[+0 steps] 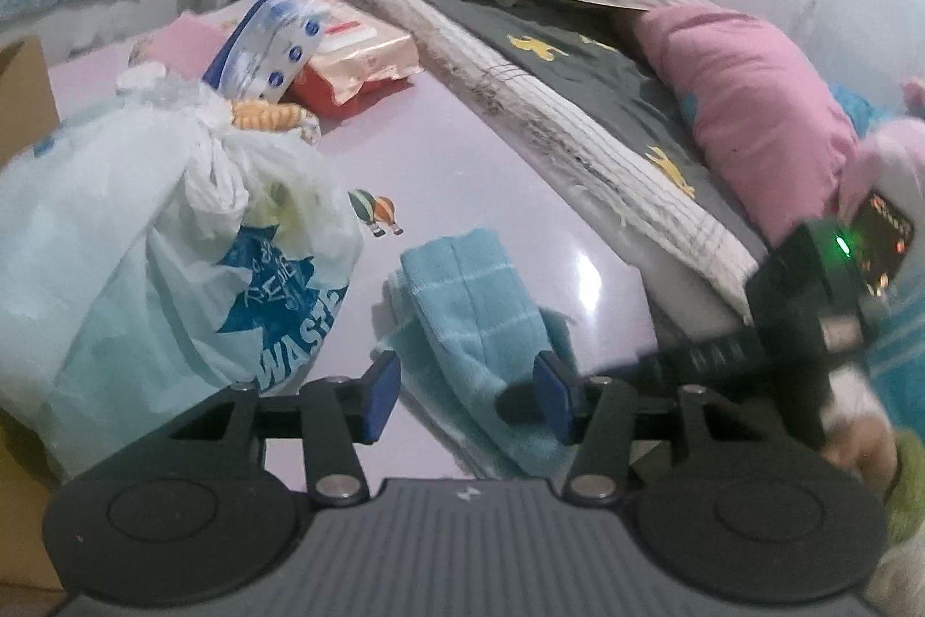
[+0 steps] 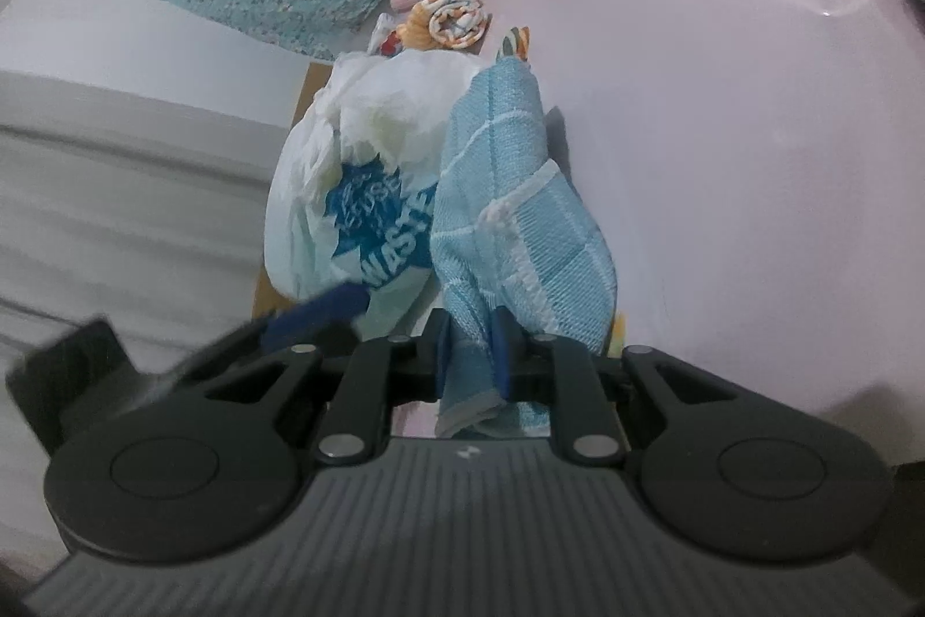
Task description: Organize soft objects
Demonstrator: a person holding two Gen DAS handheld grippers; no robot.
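Pale lilac and glossy, the tabletop (image 1: 474, 143) carries a small hot-air-balloon print and a scatter of soft goods, with white wall behind and a dark brown panel cut off at the top edge. A light blue checked towel (image 1: 480, 322) lies folded on it; its near end runs out of sight between the blue pads of the left tool (image 1: 468, 400), which stand apart without pressing on the cloth. In the right wrist view the towel (image 2: 503, 224) rises from the right tool (image 2: 471, 357), whose pads are pinched close on a bunched corner; the cloth below them is hidden by the tool's body. Beside the towel sits a knotted white plastic bag (image 1: 173, 235) printed in blue, only the letters "WAST" readable before the left tool cuts them off. Behind the bag are a rolled orange-patterned cloth (image 2: 457, 18), a white pack with blue dots (image 1: 272, 39) and a peach and red packet (image 1: 358, 62), partly hidden by the bag. Along the right, a striped mattress edge (image 1: 578, 143) holds a dark sheet with yellow shapes and a pink pillow (image 1: 751, 108). At the far right of the left wrist view the other tool's black body with a green light blurs past, and pink and green soft shapes there are too smeared to identify.
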